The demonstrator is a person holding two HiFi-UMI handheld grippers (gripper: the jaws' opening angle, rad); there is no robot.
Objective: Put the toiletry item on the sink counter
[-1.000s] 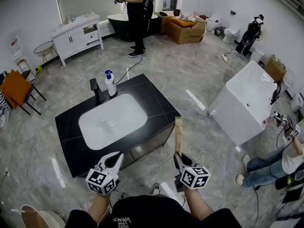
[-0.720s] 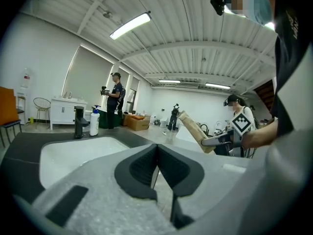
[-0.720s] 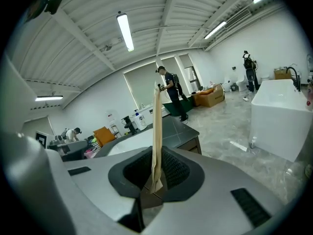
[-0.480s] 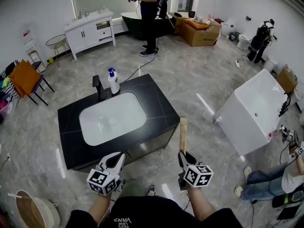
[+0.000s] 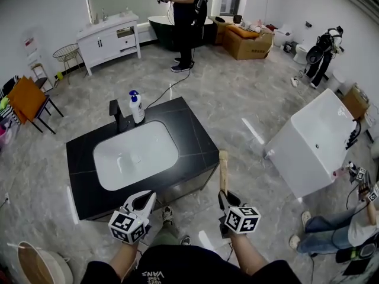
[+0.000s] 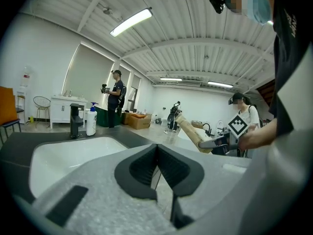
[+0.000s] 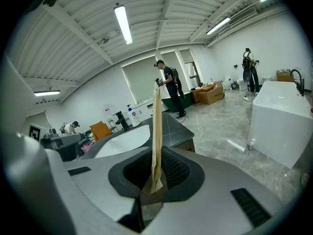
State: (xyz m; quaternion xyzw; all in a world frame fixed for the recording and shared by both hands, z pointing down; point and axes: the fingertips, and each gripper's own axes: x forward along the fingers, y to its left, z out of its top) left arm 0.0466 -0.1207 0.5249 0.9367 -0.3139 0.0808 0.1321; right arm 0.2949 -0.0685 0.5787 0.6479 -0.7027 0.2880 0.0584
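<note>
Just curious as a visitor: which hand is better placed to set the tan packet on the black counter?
Right: the right gripper clamps the tan packet; the left gripper is shut and empty.

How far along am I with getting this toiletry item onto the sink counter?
Done: the tan paper-wrapped item is picked up, clamped upright in the right gripper. In hand: the carry; the item is off the black sink counter, near its front right corner. Left: bring it over the counter, set it down, release. The left gripper is shut and empty.
</note>
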